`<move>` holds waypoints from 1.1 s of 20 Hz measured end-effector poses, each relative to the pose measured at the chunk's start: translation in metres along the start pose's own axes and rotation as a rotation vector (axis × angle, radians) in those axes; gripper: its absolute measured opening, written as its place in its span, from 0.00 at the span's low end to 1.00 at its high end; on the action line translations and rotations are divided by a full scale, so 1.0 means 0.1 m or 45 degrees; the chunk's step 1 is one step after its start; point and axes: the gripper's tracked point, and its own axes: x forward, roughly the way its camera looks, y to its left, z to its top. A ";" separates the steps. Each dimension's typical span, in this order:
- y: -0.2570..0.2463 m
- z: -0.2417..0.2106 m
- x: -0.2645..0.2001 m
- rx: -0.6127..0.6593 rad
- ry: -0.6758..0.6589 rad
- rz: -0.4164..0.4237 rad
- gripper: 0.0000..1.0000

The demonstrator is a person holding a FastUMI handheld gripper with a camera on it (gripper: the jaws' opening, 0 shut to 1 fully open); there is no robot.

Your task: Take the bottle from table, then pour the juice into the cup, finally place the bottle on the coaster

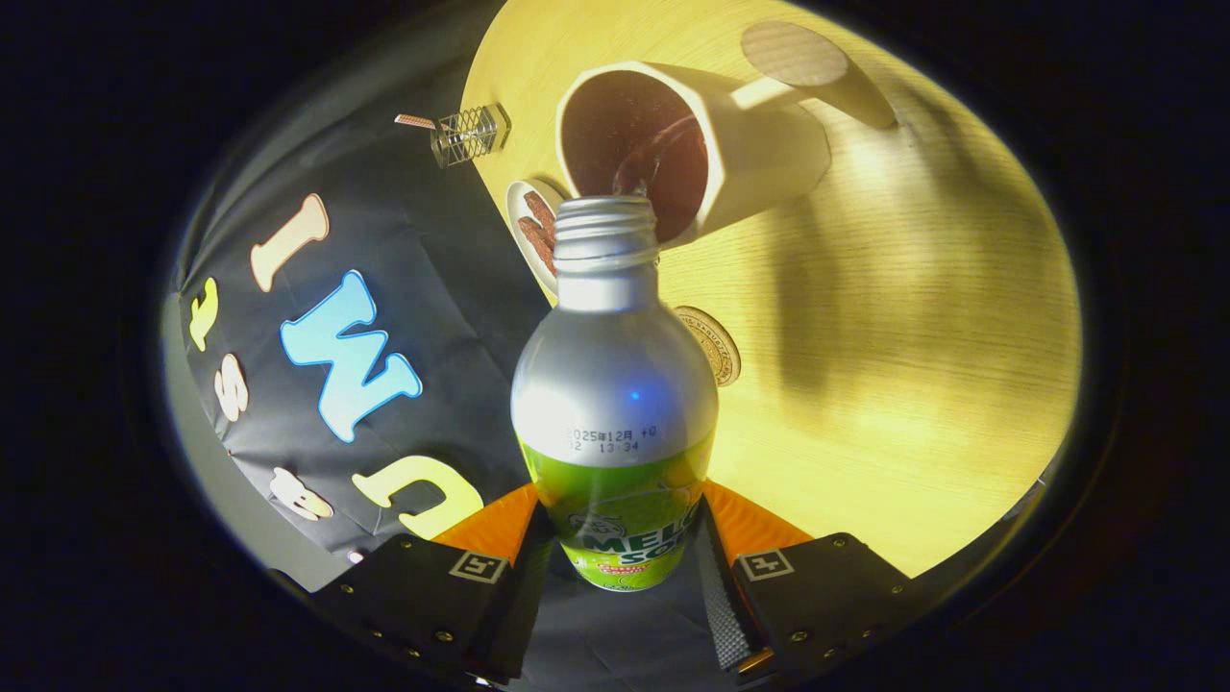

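Gripper view, left to right: a wire rack [469,134], a plate [534,234], then the bottle [615,404] clamped between both fingers of the gripper [620,562] at its lower body, mouth tipped over the cup [692,144], a thin stream falling in. A coaster [713,344] lies just beside the bottle on the table [913,336]. Metal bottle looks stiff, smooth, likely slippery; the low grip suits it. Label reads "MELO…"; a printed date code sits above it

Staged booth: wooden table [913,317], black cloth wall [452,279].
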 end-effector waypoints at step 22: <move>0.17 -0.03 -0.02 0.127 0.044 0.030 0.72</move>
